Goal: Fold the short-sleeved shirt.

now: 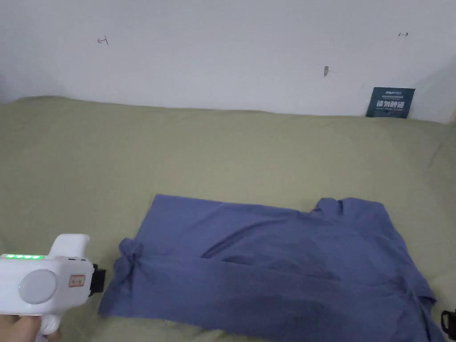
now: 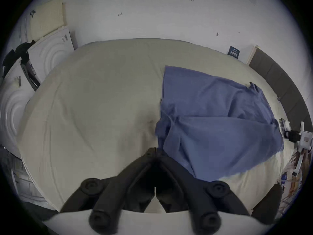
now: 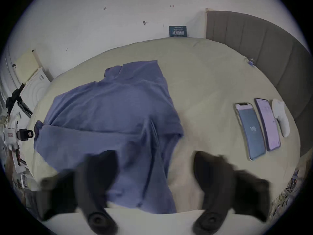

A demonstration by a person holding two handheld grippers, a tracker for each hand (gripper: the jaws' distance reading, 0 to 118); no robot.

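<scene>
A bed covered by an olive-green sheet is set against a plain white wall, on which a small dark sign is propped, while a grey padded headboard is seen alongside.

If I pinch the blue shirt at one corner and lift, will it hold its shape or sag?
Probably sag: the blue shirt already lies in soft creases and a loose fold, so it looks limp. It seems thin and light, so the part left behind would likely drag across the green sheet. The bunched corner near the left gripper may unroll.
</scene>
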